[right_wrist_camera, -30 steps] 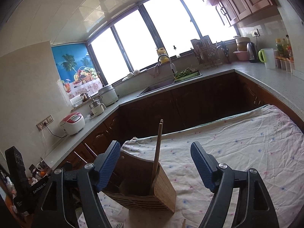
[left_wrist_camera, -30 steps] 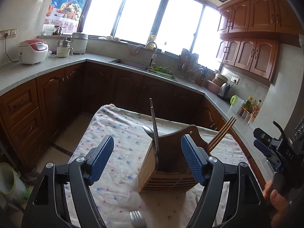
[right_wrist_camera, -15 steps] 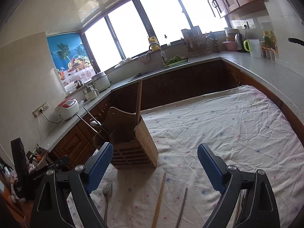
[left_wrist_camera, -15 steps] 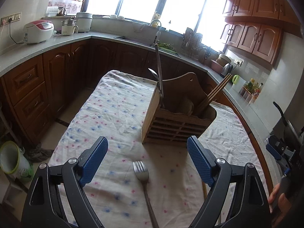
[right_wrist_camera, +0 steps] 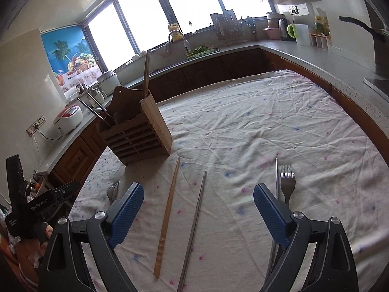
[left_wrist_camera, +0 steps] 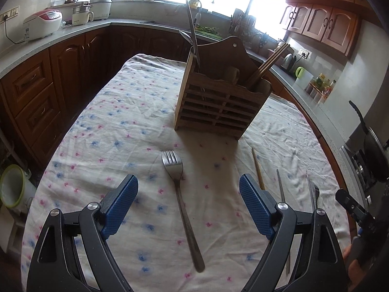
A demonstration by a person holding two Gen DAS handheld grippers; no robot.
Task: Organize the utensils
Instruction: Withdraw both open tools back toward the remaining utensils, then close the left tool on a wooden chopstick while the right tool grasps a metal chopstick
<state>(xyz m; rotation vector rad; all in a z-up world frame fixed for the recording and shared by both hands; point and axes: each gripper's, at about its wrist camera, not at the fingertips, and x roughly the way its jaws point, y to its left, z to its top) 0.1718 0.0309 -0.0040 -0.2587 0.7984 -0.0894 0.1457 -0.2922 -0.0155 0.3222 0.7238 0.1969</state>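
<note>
Standing upright on the white tablecloth (left_wrist_camera: 121,126) with its blue and pink specks: a slatted wooden utensil caddy (left_wrist_camera: 218,107) with a tall arched back panel and a small hanging hole near the top. Inside its left end, a steel spoon and a long steel chopstick (left_wrist_camera: 192,31) leaning up and back; inside its right end, a pair of brown wooden chopsticks (left_wrist_camera: 269,63) slanting out to the right. In front of that caddy, nearer the cameras, flat on the cloth: a plain steel fork (left_wrist_camera: 181,199), tines toward the caddy, lined up between the blue-padded fingers of the left gripper (left_wrist_camera: 188,204), jaws spread wide, nothing pinched. To the right of the caddy's front corner, a turned wooden chopstick (right_wrist_camera: 167,216) and beside it a thin steel chopstick (right_wrist_camera: 194,226), both lying loose between the pads of the right gripper (right_wrist_camera: 198,214), likewise spread wide and empty, jaws just opened further. Further right of the caddy, a second steel fork (right_wrist_camera: 287,182) beside another steel chopstick (right_wrist_camera: 276,177), partly hidden behind the right gripper's finger.
</note>
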